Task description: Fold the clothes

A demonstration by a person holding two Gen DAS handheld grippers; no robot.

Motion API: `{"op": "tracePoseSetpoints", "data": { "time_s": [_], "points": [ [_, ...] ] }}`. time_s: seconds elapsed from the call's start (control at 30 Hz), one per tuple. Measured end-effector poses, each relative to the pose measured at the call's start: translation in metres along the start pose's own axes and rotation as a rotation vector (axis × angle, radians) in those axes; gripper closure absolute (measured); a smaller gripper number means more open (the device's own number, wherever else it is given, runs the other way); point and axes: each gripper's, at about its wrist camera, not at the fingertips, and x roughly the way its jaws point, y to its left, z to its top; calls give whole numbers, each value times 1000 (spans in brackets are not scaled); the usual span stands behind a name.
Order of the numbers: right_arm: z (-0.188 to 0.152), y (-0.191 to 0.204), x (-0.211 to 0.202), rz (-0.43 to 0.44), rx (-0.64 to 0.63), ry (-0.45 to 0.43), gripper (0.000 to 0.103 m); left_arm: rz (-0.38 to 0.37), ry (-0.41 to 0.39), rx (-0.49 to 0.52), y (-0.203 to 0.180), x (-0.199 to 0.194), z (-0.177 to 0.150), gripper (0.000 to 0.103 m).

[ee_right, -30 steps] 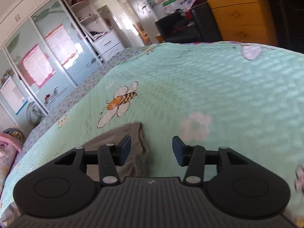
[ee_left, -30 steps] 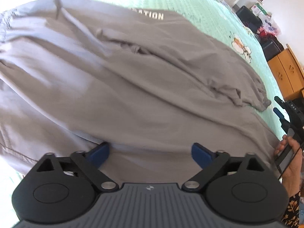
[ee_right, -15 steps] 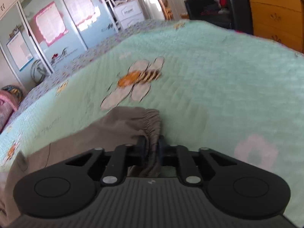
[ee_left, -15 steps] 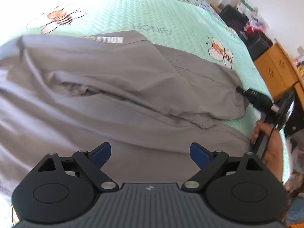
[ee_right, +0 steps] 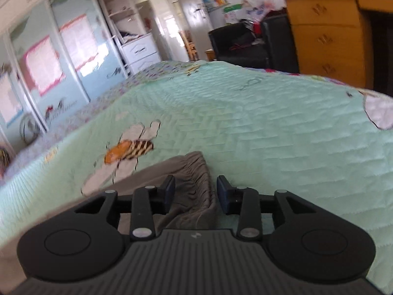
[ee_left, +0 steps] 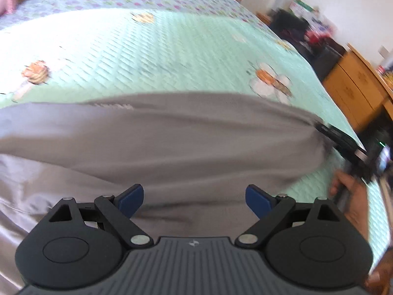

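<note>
Grey trousers of thin smooth cloth (ee_left: 172, 142) lie spread across the mint-green quilted bedspread with bee pictures (ee_left: 152, 56), directly in front of the left tongs (ee_left: 194, 198) and reaching under them. The left tongs are wide open, with the blue pads far apart and nothing between them; they hang over the cloth and I cannot tell if they touch it. I think they are kept open and low so that they are ready to press or take the fabric for the next fold.

The right tongs (ee_right: 196, 193) have just been opening, and the pads now stand apart. The gathered elastic cuff of the trouser leg (ee_right: 196, 172) lies between them but is not pressed, so it seems this end is set down on the bedspread where the fold should finish.

The left view shows the whole wide body of the trousers, already rather flat, and the right tongs at its far right edge with the person's hand (ee_left: 353, 196) behind them. It does not show the cuff clearly. The right view shows only this cuff and the bedspread beyond it, together with the yellow wooden chest of drawers (ee_right: 326, 36) and the pale sliding wardrobe doors (ee_right: 49, 68).
</note>
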Motion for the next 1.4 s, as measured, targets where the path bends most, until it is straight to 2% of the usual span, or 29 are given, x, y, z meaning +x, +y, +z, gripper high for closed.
{"op": "tracePoseSetpoints", "data": {
  "time_s": [0.1, 0.2, 0.3, 0.37, 0.47, 0.53, 0.63, 0.7, 0.87, 0.97, 1.07, 1.27, 1.4],
  "points": [
    [5, -11, -19, -50, 138, -58, 48, 44, -49, -103, 30, -16, -5, 10],
    [12, -21, -42, -120, 257, -127, 48, 121, -69, -239, 71, -33, -20, 10],
    [22, -12, -60, -46, 259, -134, 48, 201, -82, -334, 111, -50, -41, 10],
    [26, 11, -70, 23, 183, -132, 48, 250, -93, -360, 129, -62, -55, 10],
    [23, 61, -91, 178, 6, -123, 47, 299, -130, -370, 148, -82, -75, 10],
    [11, 92, -101, 313, -72, -60, 46, 336, -179, -395, 159, -98, -90, 10],
    [-17, 138, -112, 557, -145, 103, 46, 386, -242, -466, 181, -121, -109, 10],
    [-52, 175, -131, 655, -276, 178, 46, 419, -275, -522, 198, -135, -119, 10],
    [-174, 237, -202, 734, -578, 329, 46, 460, -291, -602, 239, -154, -145, 10],
    [-234, 263, -248, 736, -782, 351, 46, 424, -297, -686, 265, -155, -159, 10],
    [-268, 283, -279, 709, -890, 335, 46, 388, -296, -723, 281, -152, -165, 10],
    [-292, 308, -274, 644, -840, 413, 46, 273, -323, -788, 317, -154, -167, 10],
    [-302, 311, -274, 609, -918, 373, 46, 226, -315, -800, 333, -149, -156, 10]
  ]
}}
